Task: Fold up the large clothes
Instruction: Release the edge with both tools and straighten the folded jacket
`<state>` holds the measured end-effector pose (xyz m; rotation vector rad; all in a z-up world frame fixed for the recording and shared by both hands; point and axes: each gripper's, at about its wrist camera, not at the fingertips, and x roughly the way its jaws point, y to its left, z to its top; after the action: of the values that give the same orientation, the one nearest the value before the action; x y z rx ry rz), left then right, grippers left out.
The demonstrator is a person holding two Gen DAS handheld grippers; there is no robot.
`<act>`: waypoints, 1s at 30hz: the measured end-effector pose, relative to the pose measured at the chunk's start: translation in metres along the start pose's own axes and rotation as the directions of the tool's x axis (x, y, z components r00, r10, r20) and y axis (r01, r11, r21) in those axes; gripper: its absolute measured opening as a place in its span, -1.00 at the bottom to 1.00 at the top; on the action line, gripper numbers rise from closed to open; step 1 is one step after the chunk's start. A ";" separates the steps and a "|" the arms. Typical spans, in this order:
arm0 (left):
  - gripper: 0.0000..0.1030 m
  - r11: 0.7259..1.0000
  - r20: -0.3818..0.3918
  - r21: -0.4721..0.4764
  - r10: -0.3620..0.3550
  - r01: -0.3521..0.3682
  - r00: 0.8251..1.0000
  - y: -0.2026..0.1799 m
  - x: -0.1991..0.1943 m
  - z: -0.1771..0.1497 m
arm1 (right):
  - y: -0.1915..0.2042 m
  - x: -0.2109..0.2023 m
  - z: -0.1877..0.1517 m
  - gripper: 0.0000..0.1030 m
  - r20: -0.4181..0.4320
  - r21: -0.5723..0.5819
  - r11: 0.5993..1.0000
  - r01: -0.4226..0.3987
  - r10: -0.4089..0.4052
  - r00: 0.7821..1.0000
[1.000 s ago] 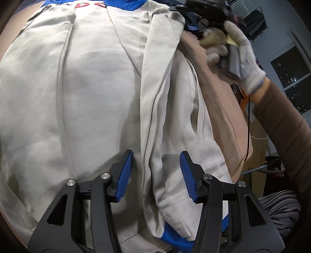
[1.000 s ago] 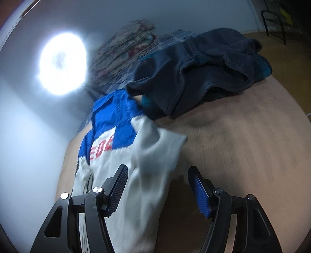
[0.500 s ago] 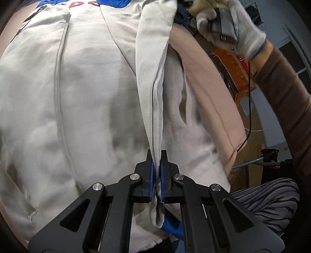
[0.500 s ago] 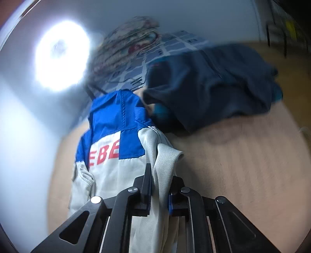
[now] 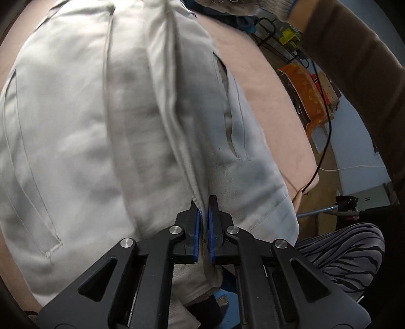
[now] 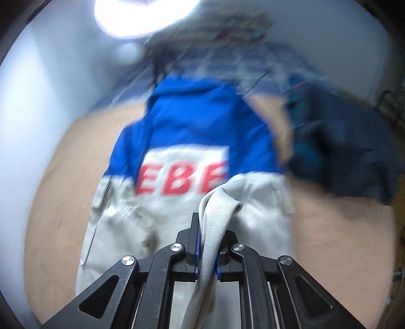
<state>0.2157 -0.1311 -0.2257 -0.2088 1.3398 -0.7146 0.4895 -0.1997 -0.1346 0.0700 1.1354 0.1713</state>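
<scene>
The jacket (image 5: 76,141), pale grey below and blue above with red letters across the back, lies spread on the tan bed cover (image 6: 60,192) in front of me. On my left I have the left gripper (image 5: 203,215) pinched tight on a raised ridge of its grey fabric, the blue pads (image 5: 194,235) pressed flat against the cloth from both sides. Further right in that view, my gloved right hand (image 5: 243,5) and brown sleeve (image 5: 354,83) reach over the cover's edge. The right gripper (image 6: 208,243) grips the ribbed grey cuff (image 6: 217,210), which bulges between jaws that have just eased slightly apart. To the right of the jacket a dark navy garment (image 6: 349,151) sits heaped on the cover, blurred
</scene>
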 end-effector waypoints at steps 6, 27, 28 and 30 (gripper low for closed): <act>-0.87 0.999 0.014 0.034 0.016 -0.016 1.000 0.000 -0.015 -0.003 | -0.013 -0.012 -0.001 -0.48 0.054 0.083 0.974 -0.211 0.207 0.977; -0.86 0.996 0.180 0.088 0.007 -0.023 0.984 0.006 -0.087 -0.018 | 0.017 0.006 -0.090 -0.67 0.003 -0.068 0.995 -0.071 0.072 0.997; -0.85 0.996 0.192 0.089 0.011 -0.029 0.981 0.007 -0.091 -0.021 | 0.010 -0.008 -0.092 -0.67 0.022 -0.037 0.991 -0.128 0.129 0.991; -0.68 0.996 0.219 0.079 0.019 -0.037 0.976 0.013 -0.102 -0.026 | -0.001 -0.037 -0.104 -0.63 0.068 -0.013 0.982 -0.187 0.187 0.980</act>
<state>0.1905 -0.0551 -0.1563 -0.1957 1.0997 -0.7009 0.3806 -0.2106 -0.1452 0.1765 1.0592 0.3377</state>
